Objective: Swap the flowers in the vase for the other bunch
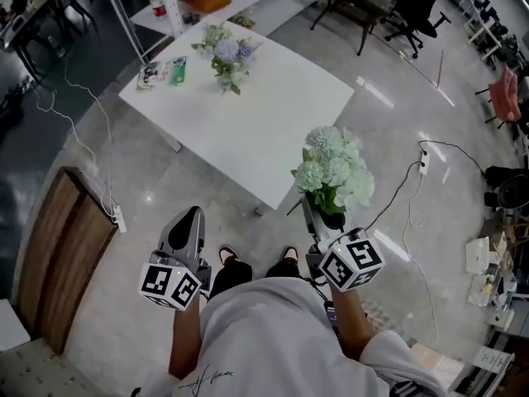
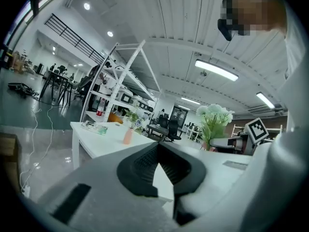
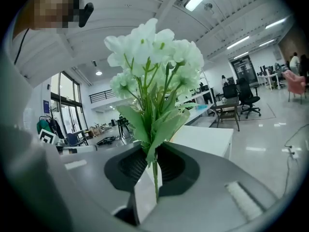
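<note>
A small pink vase with blue and white flowers stands on the far part of the white table. My right gripper is shut on the stems of a white-and-green bunch, held upright in the air before the table's near corner. In the right gripper view the stems run down between the jaws and the blooms fill the middle. My left gripper is level over the floor, left of the bunch; its jaws are shut with nothing in them.
Two flat packets lie on the table's left corner. A white shelf rack stands behind the table. A wooden board lies on the floor at the left, with cables and a power strip near it. Office chairs are at the back right.
</note>
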The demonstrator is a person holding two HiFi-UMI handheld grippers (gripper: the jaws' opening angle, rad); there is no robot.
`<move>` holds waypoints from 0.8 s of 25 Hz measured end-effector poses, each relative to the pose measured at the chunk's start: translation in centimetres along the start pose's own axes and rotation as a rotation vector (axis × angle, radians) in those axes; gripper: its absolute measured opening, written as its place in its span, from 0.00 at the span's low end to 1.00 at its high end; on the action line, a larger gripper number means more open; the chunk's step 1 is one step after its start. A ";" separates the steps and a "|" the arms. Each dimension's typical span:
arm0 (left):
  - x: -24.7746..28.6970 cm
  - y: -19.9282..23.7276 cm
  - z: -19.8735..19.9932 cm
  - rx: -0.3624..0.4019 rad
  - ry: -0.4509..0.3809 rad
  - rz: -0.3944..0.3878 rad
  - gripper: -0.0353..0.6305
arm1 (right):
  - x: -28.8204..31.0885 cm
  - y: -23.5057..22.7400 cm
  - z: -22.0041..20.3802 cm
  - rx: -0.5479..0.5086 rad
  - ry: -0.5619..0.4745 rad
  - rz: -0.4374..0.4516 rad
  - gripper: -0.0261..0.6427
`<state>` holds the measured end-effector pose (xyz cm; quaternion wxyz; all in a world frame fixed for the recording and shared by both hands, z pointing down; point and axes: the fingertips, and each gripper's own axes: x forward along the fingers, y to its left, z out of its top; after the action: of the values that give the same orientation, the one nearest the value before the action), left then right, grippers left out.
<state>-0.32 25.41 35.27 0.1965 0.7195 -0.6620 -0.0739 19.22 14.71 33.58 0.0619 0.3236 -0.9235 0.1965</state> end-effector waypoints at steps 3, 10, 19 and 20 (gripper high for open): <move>0.1 1.9 1.1 0.005 0.000 -0.026 0.05 | 1.2 1.3 0.2 0.005 -0.016 -0.021 0.12; -0.2 5.0 3.1 0.015 -0.019 -0.068 0.05 | 3.1 3.6 1.5 -0.021 -0.051 -0.056 0.12; 2.6 7.2 4.6 -0.002 -0.026 -0.121 0.05 | 5.8 4.3 2.2 -0.014 -0.079 -0.100 0.12; 3.3 7.2 4.8 0.002 -0.021 -0.133 0.05 | 6.3 4.1 2.5 -0.011 -0.087 -0.103 0.12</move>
<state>-8.40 20.98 34.12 0.1836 0.7612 -0.6149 -0.0937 11.76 12.98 31.53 0.0337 0.3784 -0.9086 0.1737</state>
